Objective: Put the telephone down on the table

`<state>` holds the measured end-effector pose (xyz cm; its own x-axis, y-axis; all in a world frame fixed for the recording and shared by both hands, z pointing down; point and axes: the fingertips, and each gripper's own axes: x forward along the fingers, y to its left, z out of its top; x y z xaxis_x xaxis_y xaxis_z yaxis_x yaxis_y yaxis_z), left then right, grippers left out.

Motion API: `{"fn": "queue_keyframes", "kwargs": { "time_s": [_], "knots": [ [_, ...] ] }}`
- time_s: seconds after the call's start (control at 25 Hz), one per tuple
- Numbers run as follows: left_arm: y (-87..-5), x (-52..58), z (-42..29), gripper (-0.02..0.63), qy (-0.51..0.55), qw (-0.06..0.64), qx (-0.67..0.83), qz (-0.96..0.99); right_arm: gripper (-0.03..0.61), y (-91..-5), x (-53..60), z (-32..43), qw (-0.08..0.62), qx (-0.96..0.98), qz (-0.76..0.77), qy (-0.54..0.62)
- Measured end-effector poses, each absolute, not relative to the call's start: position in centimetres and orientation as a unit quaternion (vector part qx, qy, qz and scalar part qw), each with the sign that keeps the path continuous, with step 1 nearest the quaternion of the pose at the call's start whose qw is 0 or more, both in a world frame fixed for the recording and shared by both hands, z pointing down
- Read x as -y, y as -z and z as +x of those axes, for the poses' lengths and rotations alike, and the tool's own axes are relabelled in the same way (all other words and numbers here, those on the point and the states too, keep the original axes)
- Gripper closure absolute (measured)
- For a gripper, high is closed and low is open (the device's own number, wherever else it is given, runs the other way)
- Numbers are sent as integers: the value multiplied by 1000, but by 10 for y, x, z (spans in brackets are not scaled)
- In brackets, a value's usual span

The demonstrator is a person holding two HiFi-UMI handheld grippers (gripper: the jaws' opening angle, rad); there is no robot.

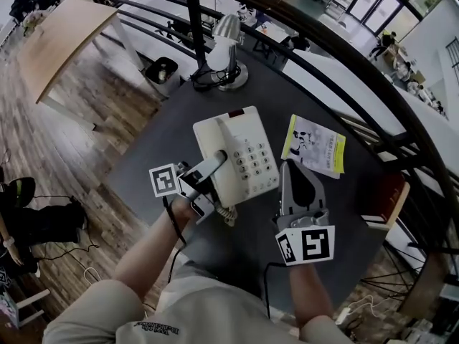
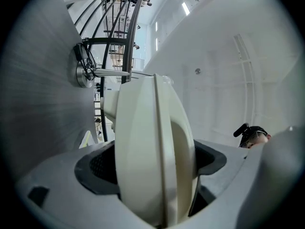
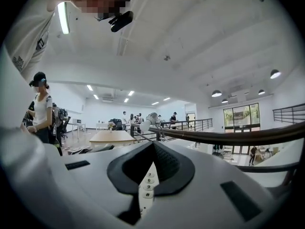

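Note:
A cream push-button telephone (image 1: 247, 165) lies on the dark round table (image 1: 161, 145). Its handset (image 1: 228, 140) rests along the phone's left side, and my left gripper (image 1: 215, 165) is shut on it from the left. In the left gripper view the handset (image 2: 152, 147) fills the space between the jaws. My right gripper (image 1: 290, 169) sits just right of the phone with its jaws together and nothing held. Only a thin slit remains, and the phone's keypad (image 3: 148, 182) shows through it. The coiled cord (image 1: 228, 214) hangs at the phone's near edge.
A yellow-and-white booklet (image 1: 314, 145) lies right of the phone. A silver desk lamp (image 1: 225, 49) with a coiled cable stands at the table's far edge. A dark railing (image 1: 344, 57) curves behind the table. Wooden floor lies below on the left.

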<state>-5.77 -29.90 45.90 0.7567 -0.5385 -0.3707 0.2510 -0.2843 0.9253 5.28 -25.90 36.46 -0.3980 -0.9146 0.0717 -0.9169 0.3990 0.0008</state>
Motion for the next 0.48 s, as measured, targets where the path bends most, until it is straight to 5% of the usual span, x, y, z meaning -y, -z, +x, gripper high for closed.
{"fn": "queue_keyframes", "kwargs": {
  "time_s": [0.48],
  "knots": [
    [-552, 409, -32, 137, 313, 614, 120, 714, 577, -443, 340, 74, 39, 809, 577, -105]
  ]
}}
